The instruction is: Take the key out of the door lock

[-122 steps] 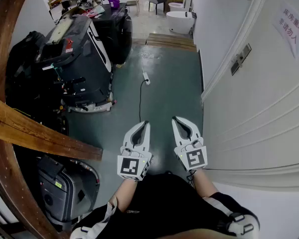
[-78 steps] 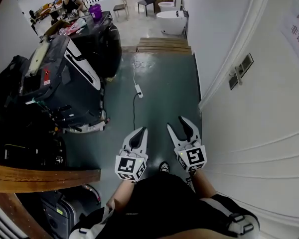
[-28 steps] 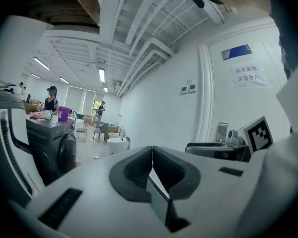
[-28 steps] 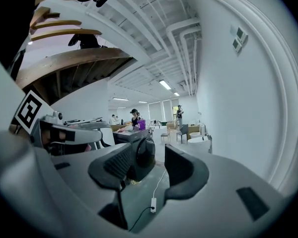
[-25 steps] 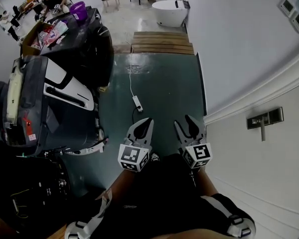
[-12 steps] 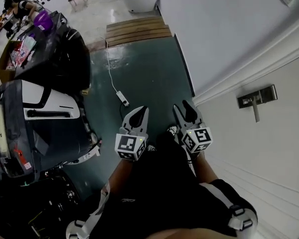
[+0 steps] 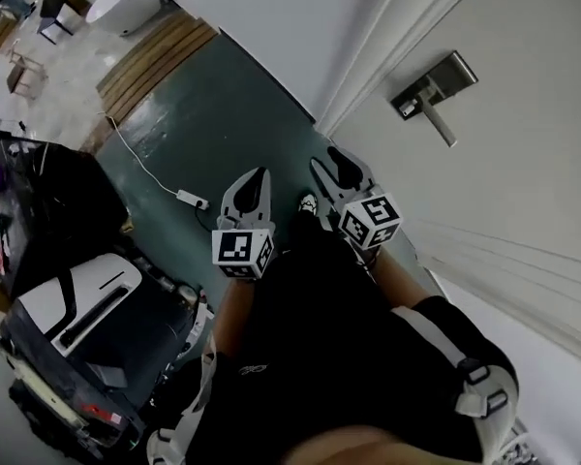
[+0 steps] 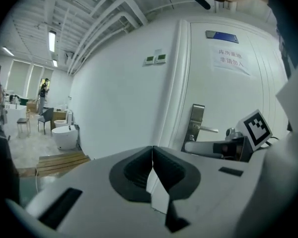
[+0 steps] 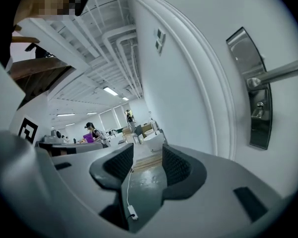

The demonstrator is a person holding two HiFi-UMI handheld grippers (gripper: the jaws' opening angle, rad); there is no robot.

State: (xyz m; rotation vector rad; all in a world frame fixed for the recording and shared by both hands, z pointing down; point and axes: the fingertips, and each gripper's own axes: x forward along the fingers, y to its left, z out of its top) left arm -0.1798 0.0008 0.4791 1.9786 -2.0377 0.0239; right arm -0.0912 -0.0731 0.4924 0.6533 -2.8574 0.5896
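Key itself is too small for me to pick out. The door lock (image 9: 249, 58) is a tall brushed-metal plate on the white door (image 7: 523, 163), with one straight lever handle (image 9: 278, 72) sticking out and a small cylinder (image 9: 259, 109) below it. Whether anything sits in that cylinder I cannot tell.

There is one lock plate, one lever and one door. The person holds two grippers, each carrying one marker cube, low in front of the body and well short of the door.

The left gripper (image 8: 152, 155) has its jaws pressed together with nothing between them. The right gripper (image 9: 146, 167) has its jaws standing wide apart and is also empty. Only the green floor (image 9: 144, 180) and a white power strip (image 9: 132, 213) show through the gap.

The head view takes in both grippers at once, left gripper (image 7: 259, 174) and right gripper (image 7: 331, 168). It shows the lock (image 7: 431, 83) up and to the right of them. It alone shows a black machine with a white panel (image 7: 77, 303) at lower left.

The left gripper view alone shows a paper sign (image 8: 231, 61) high on the door and two wall switches (image 8: 155, 59). Only the right gripper view comes near enough to show the cylinder.
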